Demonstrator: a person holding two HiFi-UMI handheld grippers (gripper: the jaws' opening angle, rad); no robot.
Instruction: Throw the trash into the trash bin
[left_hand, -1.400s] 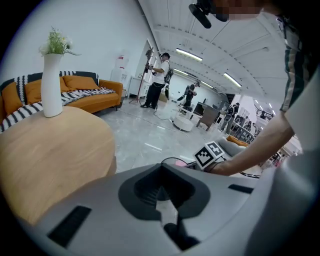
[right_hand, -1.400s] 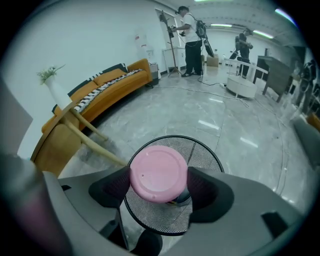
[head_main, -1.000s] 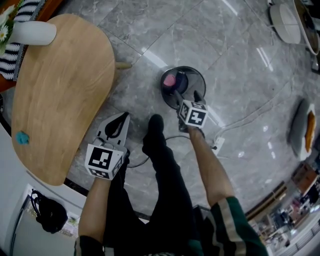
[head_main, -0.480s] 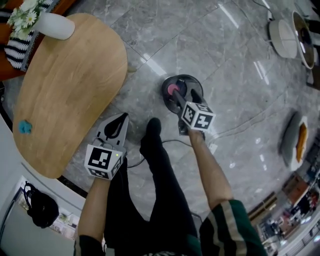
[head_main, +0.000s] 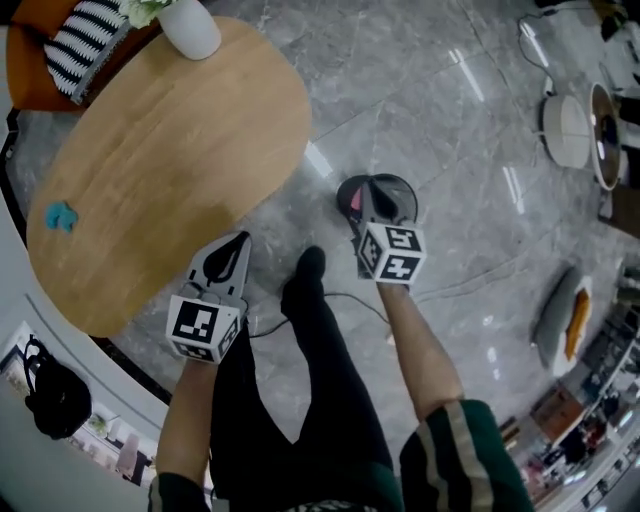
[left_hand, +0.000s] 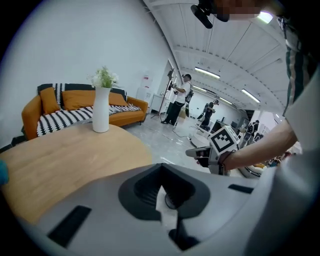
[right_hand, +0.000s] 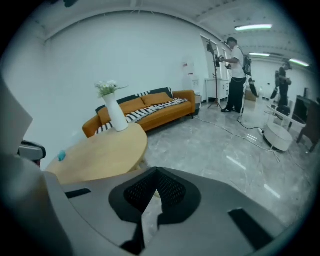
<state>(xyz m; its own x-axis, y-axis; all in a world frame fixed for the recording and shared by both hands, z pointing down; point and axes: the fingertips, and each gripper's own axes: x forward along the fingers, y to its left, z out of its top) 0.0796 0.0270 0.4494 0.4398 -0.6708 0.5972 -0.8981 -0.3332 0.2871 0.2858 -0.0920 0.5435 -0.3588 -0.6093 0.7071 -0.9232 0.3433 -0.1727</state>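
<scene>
Head view: the right gripper (head_main: 374, 196), jaws together and empty, hung over the floor trash bin (head_main: 406, 194), which held pink trash (head_main: 353, 203). A blue scrap (head_main: 60, 215) lay on the wooden table (head_main: 180, 150), far left. Left gripper view: the left gripper (left_hand: 161, 175) was also closed on nothing. Right gripper view: the table lay ahead. To pick up the scrap cleanly, the jaws would probably need to open before descending.

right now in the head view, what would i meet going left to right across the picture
blue scrap → left tongs → person's shoe → trash bin → white round unit
</scene>
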